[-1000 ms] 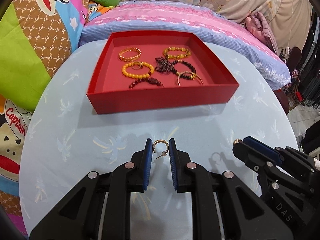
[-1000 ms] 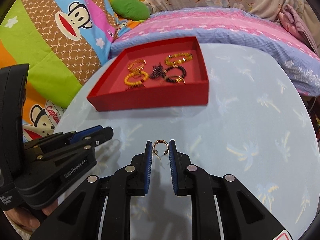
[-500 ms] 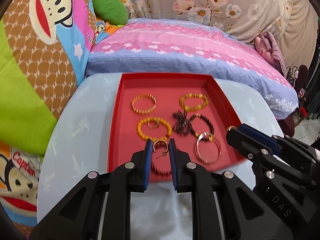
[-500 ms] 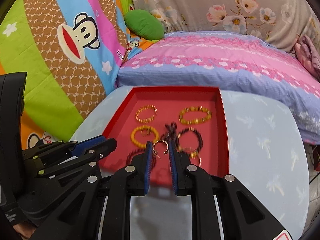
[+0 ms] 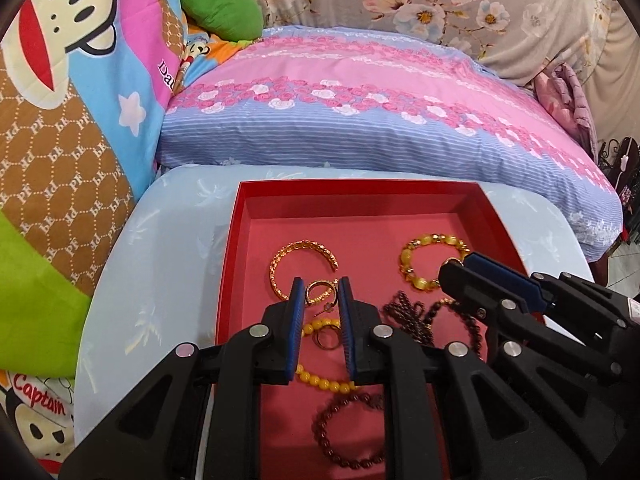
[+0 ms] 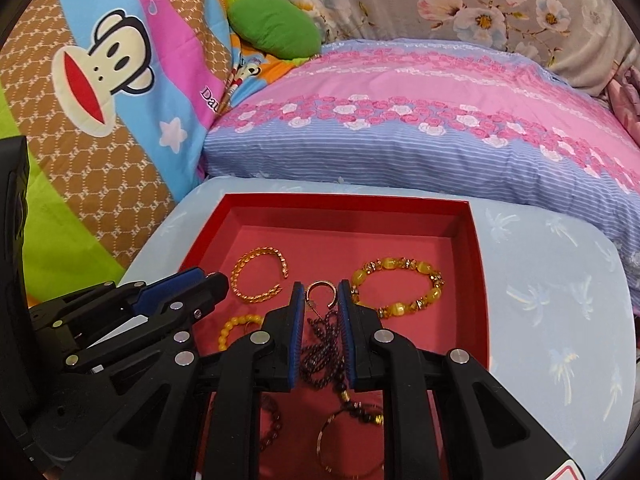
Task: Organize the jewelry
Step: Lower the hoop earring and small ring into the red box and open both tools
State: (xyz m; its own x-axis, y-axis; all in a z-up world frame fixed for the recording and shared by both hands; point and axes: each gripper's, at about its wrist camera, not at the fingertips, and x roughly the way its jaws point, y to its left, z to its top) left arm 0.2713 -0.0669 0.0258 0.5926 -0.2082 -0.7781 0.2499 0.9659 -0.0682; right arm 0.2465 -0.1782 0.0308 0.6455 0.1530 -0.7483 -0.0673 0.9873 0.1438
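Two grippers hang over one red tray (image 5: 496, 210), and each pinches one small gold hoop earring. The left gripper (image 5: 319, 298) clamps its earring (image 5: 319, 293), post pointing toward 7 o'clock. The right gripper (image 6: 319, 298) clamps the second earring (image 6: 320, 292); its open gap faces 6 o'clock. At 11 o'clock in the tray lies one gold cuff (image 5: 298, 258), at 1 o'clock one yellow bead bracelet (image 6: 400, 286).

A pale blue worktop (image 5: 160, 264) printed with palm trees stood against a pink and blue floral pillow (image 5: 360, 112). Behind hung a grey flowered fabric (image 6: 500, 4); to the left lay a cartoon monkey blanket (image 6: 100, 80) and a green cushion (image 5: 220, 4).
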